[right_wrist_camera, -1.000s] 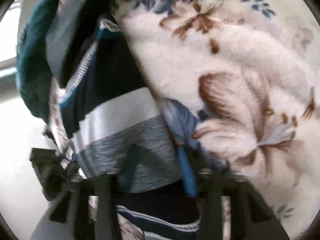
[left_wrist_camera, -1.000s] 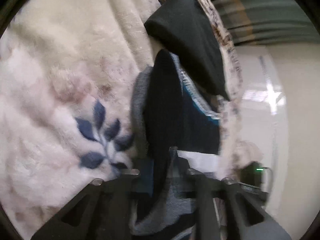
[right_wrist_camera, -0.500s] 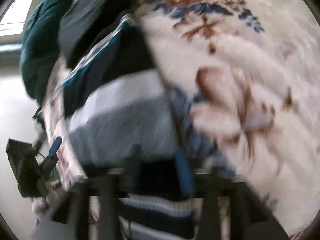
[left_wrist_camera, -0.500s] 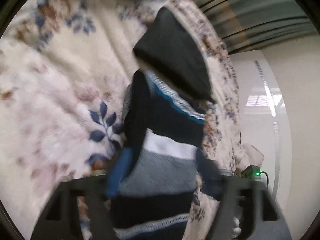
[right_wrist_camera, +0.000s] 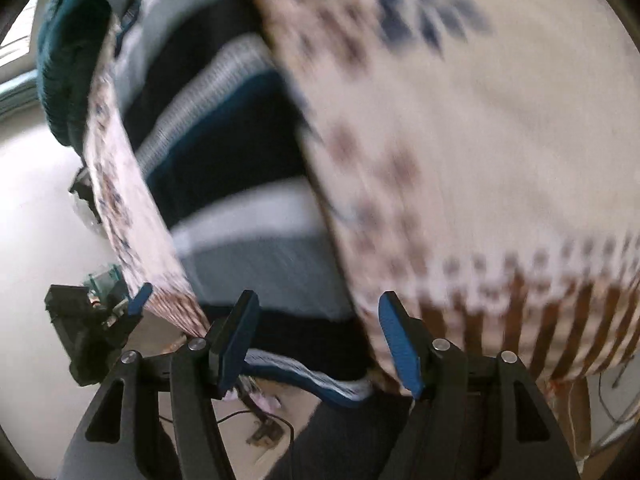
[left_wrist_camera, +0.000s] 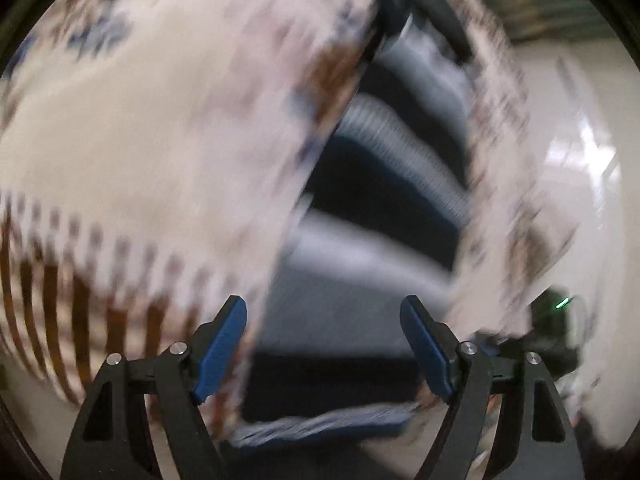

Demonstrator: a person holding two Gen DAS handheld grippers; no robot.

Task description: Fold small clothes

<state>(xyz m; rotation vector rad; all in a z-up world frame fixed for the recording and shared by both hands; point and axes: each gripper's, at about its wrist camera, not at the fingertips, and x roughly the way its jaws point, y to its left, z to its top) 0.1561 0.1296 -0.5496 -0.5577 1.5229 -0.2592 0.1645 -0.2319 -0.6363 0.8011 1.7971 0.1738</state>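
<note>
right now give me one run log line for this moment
phase: release after fold | left claw: open, empty | right claw: open, empty | striped garment: lying on floral blanket | view: blurred

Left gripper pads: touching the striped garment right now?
Apart. The left wrist view shows the left gripper with jaws wide, and both blue pads clear of the striped garment lying beyond them.

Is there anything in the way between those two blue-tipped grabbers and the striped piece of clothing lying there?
Nothing visible blocks either. The left hand-held gripper and right hand-held gripper both stand open just before the navy, grey and white striped knit garment, which lies on the cream floral fleece blanket.
</note>
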